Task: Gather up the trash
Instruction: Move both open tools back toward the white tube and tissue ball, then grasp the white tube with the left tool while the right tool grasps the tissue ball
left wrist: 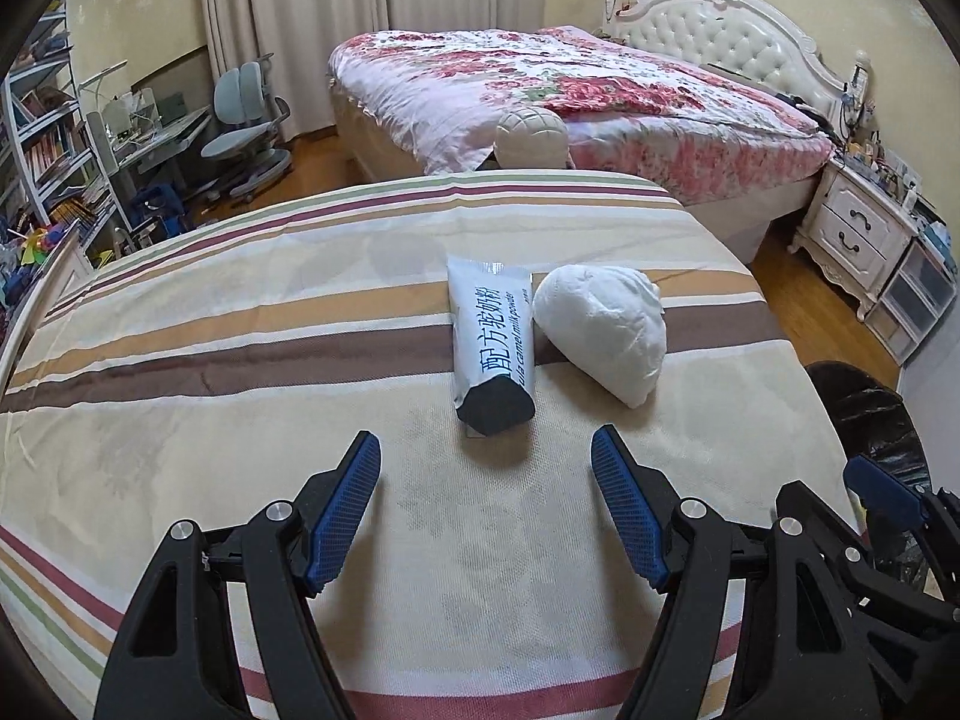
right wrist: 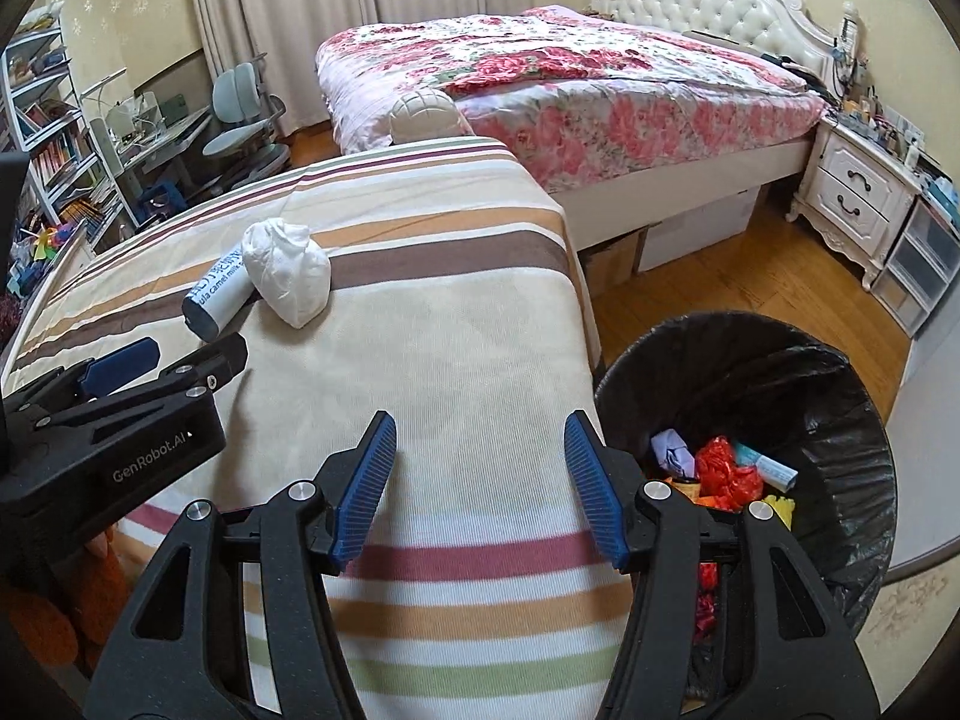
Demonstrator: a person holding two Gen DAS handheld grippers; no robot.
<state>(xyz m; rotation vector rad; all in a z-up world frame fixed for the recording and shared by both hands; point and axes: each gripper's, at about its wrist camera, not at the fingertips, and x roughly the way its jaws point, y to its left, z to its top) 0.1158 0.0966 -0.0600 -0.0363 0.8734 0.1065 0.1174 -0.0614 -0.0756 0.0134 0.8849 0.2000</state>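
A white milk-powder packet (left wrist: 493, 348) with blue print lies on the striped cloth (left wrist: 240, 312), touching a crumpled white tissue wad (left wrist: 606, 330) on its right. My left gripper (left wrist: 486, 468) is open and empty, just short of the packet's dark open end. My right gripper (right wrist: 480, 450) is open and empty over the cloth's right edge, beside the bin (right wrist: 840, 396). In the right wrist view the packet (right wrist: 219, 294) and the wad (right wrist: 288, 276) lie at upper left, with the left gripper (right wrist: 156, 366) near them.
The black-lined bin holds red, white and yellow scraps (right wrist: 726, 468). It stands on the wood floor (right wrist: 750, 276) right of the striped surface. A floral bed (left wrist: 570, 90), nightstand (left wrist: 852, 228), desk chair (left wrist: 246, 120) and bookshelf (left wrist: 42, 138) lie beyond.
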